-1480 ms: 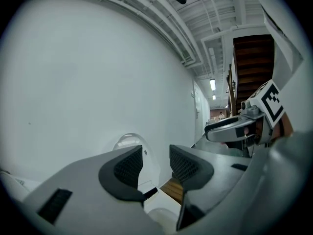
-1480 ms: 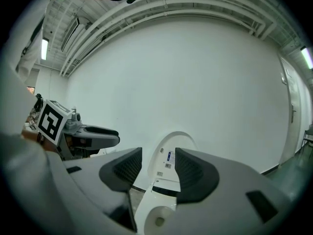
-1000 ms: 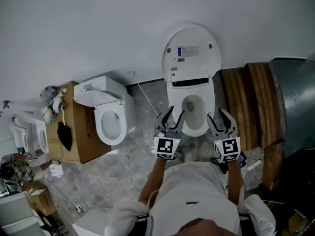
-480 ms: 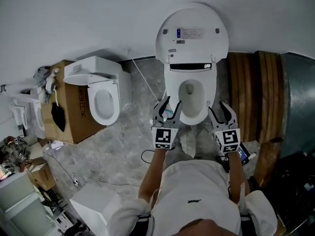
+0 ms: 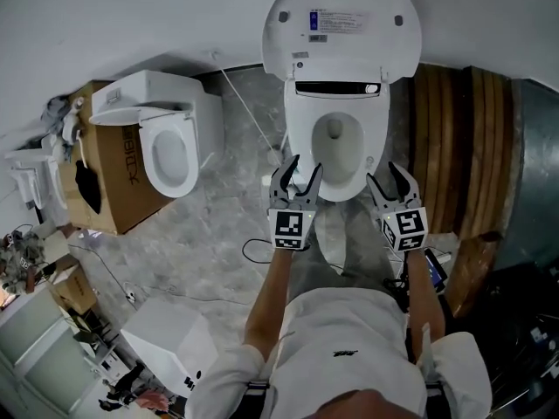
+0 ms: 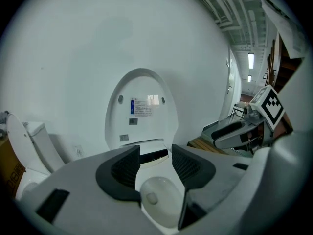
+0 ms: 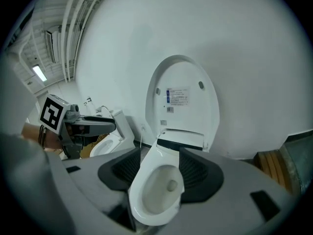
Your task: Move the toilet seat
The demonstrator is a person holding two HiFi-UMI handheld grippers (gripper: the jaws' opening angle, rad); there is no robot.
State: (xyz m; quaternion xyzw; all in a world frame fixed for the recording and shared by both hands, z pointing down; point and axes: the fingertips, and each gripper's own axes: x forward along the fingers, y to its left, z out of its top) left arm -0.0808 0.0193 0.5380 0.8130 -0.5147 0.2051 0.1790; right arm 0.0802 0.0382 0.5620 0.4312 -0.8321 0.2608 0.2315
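Observation:
A white toilet stands against the wall with its seat and lid raised upright over the open bowl. My left gripper hovers at the bowl's front left rim and my right gripper at its front right rim; neither touches the toilet. The jaws of both have just been opening and stand slightly apart with nothing between them. The left gripper view has the raised seat beyond the left gripper. In the right gripper view the bowl and the seat lie beyond the right gripper.
A second white toilet stands to the left beside a cardboard box. Wooden planks and a grey metal panel lie to the right. A thin cable runs over the floor, and a white box sits at the lower left.
Both grippers have come down towards the front of the bowl, and the toilet sits higher in the head view. Their jaws, shut before, now show a small gap.

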